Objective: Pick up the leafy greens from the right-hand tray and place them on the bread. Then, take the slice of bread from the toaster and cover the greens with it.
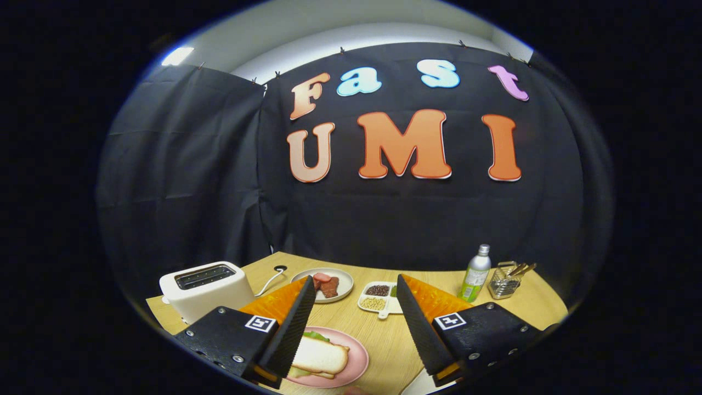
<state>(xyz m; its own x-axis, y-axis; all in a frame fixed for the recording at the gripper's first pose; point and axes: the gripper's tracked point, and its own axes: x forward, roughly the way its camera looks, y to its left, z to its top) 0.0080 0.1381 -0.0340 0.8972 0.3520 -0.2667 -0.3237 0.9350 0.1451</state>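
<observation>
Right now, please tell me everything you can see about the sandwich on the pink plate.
The sandwich lies flat on a round pink plate on the wooden table, near the gripper's open left finger, which hides part of it. Its top is a pale slice of bread with a tan crust. Green leaves stick out under the slice at the far and near edges. The bottom layer is hard to tell.
</observation>
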